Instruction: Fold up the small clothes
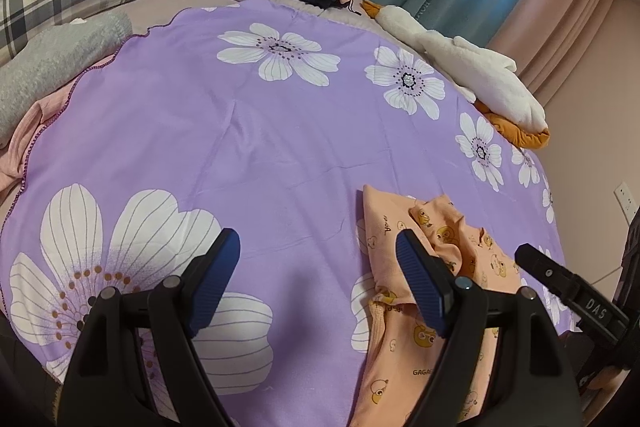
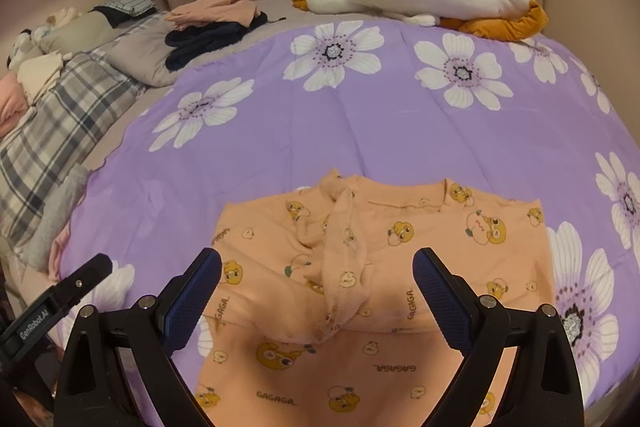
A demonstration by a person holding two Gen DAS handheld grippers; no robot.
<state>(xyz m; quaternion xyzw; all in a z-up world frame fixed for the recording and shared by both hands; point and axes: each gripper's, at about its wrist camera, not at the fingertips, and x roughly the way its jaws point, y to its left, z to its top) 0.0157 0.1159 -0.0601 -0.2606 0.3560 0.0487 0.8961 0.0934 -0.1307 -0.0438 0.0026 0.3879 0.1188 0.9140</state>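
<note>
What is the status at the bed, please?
Left tongs open, empty. Right tongs open over orange printed garment, flat on purple sheet, strip bunched mid-cloth. Nothing in the way.

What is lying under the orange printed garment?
The purple flowered sheet spreads under the orange printed garment on all visible sides. Whatever lies directly beneath its folded layers is covered.
</note>
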